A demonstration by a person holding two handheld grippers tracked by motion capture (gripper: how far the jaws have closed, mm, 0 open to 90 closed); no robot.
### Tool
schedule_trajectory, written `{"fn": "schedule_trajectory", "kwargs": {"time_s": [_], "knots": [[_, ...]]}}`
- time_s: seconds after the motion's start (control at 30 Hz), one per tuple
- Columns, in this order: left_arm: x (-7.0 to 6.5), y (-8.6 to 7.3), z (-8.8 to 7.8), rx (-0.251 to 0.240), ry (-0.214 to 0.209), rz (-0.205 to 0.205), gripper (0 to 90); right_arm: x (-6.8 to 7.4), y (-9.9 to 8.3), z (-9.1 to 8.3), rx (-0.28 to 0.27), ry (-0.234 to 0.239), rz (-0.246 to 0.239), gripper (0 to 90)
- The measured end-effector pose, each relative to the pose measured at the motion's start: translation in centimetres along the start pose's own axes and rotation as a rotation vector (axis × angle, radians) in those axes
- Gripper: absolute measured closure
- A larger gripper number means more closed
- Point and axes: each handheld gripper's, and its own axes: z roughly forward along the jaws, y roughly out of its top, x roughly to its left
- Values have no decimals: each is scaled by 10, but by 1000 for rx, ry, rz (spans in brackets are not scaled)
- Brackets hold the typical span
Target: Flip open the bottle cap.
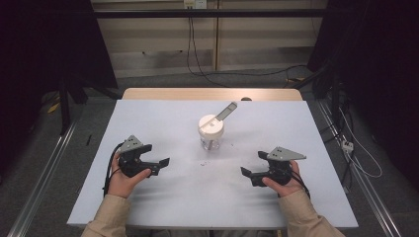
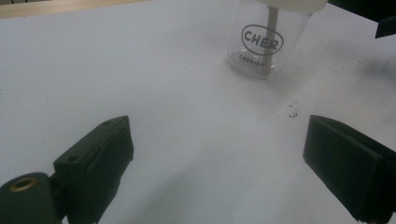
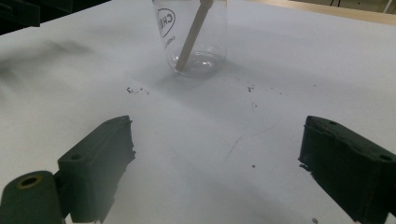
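My left gripper [image 1: 159, 164] and right gripper [image 1: 248, 174] both hang released with nothing between the jaws, flanking the lidded jar [image 1: 211, 131] mid-table on the far side — untouched, so the whole job remains ahead.

One camera looks down from above the table; both gripper views sit low, facing the shared jar [image 1: 211, 132].

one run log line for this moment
left gripper: open, empty | right gripper: open, empty | clear glass jar with white lid: upright between them, untouched
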Motion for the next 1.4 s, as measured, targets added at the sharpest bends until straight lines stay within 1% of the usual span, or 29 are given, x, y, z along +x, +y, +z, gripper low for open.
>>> {"fn": "schedule_trajectory", "kwargs": {"time_s": [0.2,0.27,0.37,0.5,0.67,0.7,0.8,0.87,1.1,1.2,1.4], "knots": [[-1,-5,-3,18,-5,9,81,-2,-4,-6,1,-6,-4,92],[1,-8,-6,14,5,2,81,-4,-6,-8,-1,-10,-7,92],[3,-10,-9,5,6,-10,81,-6,-7,-11,-4,-16,-2,92],[4,-12,-12,8,11,-15,81,-7,-10,-16,-1,-19,-1,93],[6,-15,-16,12,17,-9,81,-8,-12,-19,-3,-27,2,94],[5,-15,-16,10,18,-14,81,-9,-12,-20,-3,-28,3,94],[5,-18,-18,18,23,0,81,-9,-13,-21,-1,-29,3,98],[6,-20,-20,16,22,-1,81,-9,-14,-21,-1,-26,-2,111],[6,-23,-28,7,26,-2,81,-10,-15,-22,3,-31,0,106],[8,-25,-29,8,35,-1,81,-10,-15,-22,3,-30,-1,105],[7,-25,-28,9,30,-3,81,-9,-15,-22,4,-33,-7,101]]}}
